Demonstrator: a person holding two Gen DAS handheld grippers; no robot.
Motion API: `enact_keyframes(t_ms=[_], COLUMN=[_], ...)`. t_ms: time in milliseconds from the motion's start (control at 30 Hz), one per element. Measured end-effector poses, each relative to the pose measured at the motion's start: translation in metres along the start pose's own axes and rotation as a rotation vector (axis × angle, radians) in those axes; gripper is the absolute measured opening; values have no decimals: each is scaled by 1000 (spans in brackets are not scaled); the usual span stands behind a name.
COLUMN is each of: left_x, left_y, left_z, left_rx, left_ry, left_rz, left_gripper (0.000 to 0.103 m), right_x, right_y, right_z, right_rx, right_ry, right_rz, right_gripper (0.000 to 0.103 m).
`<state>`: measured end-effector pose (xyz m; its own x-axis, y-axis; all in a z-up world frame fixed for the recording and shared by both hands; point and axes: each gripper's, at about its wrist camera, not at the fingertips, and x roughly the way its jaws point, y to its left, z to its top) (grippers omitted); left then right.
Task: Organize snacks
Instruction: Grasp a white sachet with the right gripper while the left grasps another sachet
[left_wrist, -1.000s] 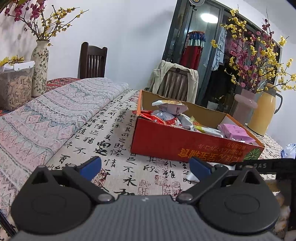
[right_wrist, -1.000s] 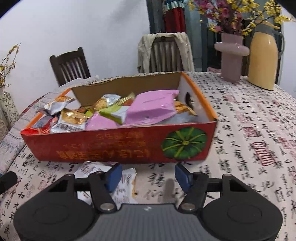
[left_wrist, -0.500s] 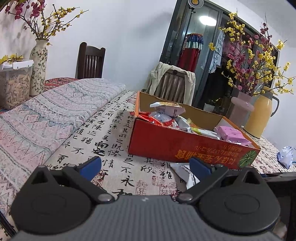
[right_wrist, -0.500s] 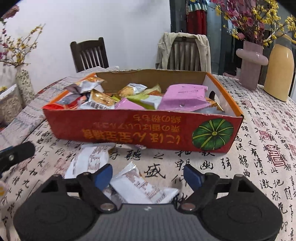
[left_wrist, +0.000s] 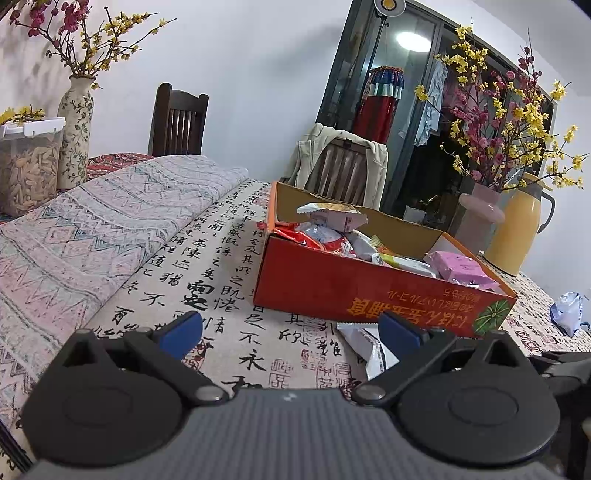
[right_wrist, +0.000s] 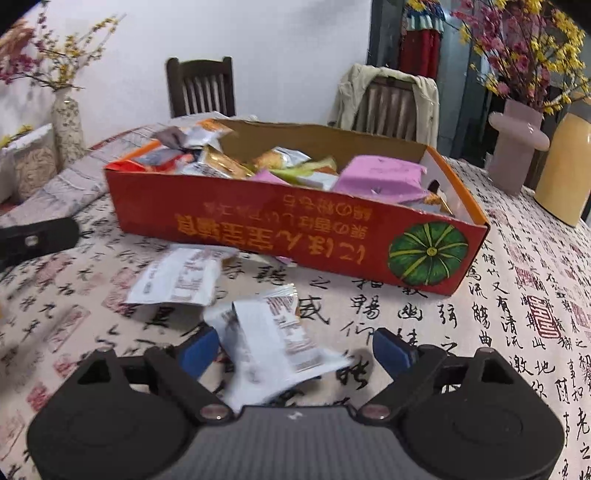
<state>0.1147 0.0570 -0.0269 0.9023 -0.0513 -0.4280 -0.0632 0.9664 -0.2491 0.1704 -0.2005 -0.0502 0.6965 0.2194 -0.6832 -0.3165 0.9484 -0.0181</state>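
A red cardboard box (right_wrist: 258, 221) full of snack packets stands on the table; it also shows in the left wrist view (left_wrist: 351, 291). Two white snack packets lie on the cloth in front of it: one (right_wrist: 177, 277) flat to the left, one (right_wrist: 273, 343) between the open fingers of my right gripper (right_wrist: 295, 347), which is not closed on it. My left gripper (left_wrist: 290, 330) is open and empty, low over the tablecloth left of the box. A white packet (left_wrist: 369, 347) lies by its right fingertip.
A pink vase (right_wrist: 517, 144) and a yellow thermos (right_wrist: 565, 166) stand right of the box. A folded patterned cloth (left_wrist: 92, 240), a flowered vase (left_wrist: 75, 129) and a clear container (left_wrist: 27, 162) sit at left. A crumpled blue-white bag (left_wrist: 567, 312) lies at far right. Two chairs stand behind.
My right gripper has pulled back from the box and opened wider; the two white packets on the cloth have come into view, one between its fingers. The left gripper shifted slightly back.
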Motion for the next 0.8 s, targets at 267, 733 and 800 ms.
enact_keyframes(t_ms=[267, 733, 800], left_x=[0, 0, 0], left_y=[0, -2, -1], left_z=[0, -1, -1], left_rx=[0, 4, 3], left_ry=[-1, -3, -4], left_rz=[-1, -4, -4], left_gripper=[103, 103, 103], right_x=[12, -1, -3], right_y=[-8, -3, -4], right_z=[-1, -3, -2], right_rx=[71, 44, 54], right_ry=[-10, -38, -47], right_rz=[-19, 32, 30], right_gripper=[103, 52, 47])
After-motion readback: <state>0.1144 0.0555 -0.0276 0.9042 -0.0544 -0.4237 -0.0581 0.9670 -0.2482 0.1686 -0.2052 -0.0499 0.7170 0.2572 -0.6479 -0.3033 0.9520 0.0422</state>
